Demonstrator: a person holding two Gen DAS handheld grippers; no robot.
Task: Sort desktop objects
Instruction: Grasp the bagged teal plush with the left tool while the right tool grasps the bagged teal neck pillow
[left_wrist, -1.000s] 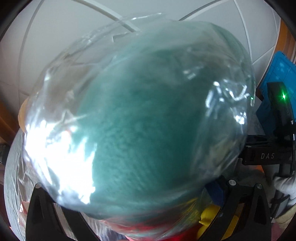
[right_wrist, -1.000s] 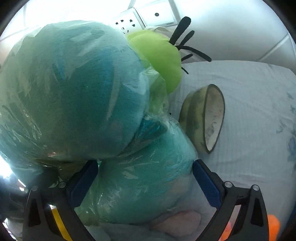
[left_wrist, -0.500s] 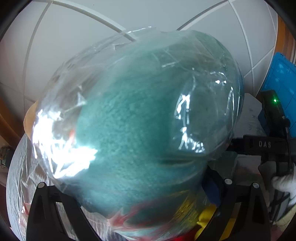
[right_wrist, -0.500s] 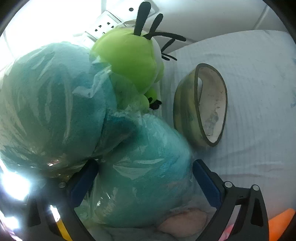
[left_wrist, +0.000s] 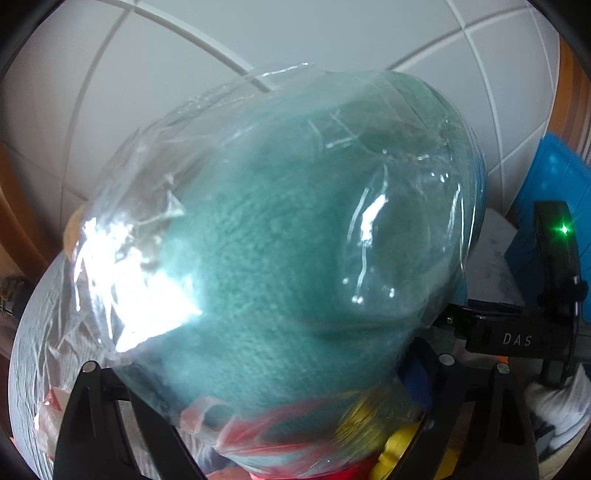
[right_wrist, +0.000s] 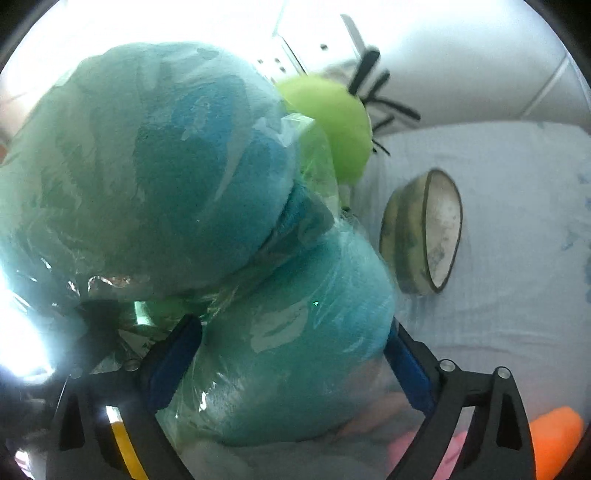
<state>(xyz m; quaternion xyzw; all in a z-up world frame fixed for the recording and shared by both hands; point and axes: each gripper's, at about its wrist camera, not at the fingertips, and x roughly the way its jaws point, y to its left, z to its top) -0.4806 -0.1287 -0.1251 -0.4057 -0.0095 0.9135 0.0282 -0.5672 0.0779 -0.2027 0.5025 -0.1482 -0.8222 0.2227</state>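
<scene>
A teal plush toy in a clear plastic bag (left_wrist: 280, 266) fills the left wrist view. My left gripper (left_wrist: 273, 398) is shut on its lower part and holds it up; red and yellow parts show at the bottom. In the right wrist view the same bagged teal plush (right_wrist: 295, 350) sits between my right gripper's blue pads (right_wrist: 173, 354), and my right gripper (right_wrist: 291, 354) is shut on it. The plush's round head (right_wrist: 159, 166) rises at the left. A lime-green plush with black antennae (right_wrist: 336, 122) is behind it.
A roll of brownish tape (right_wrist: 424, 232) lies on its side on the pale blue cloth (right_wrist: 517, 258). An orange object (right_wrist: 554, 435) lies at the bottom right. A blue bin (left_wrist: 554, 192) stands at the right, before a white tiled wall (left_wrist: 295, 44). Wall sockets (right_wrist: 280, 59) are behind.
The bagged plush has shifted a little in both views. In the right wrist view the green plush and the tape roll swung left, then back right. Both grippers keep their hold.
</scene>
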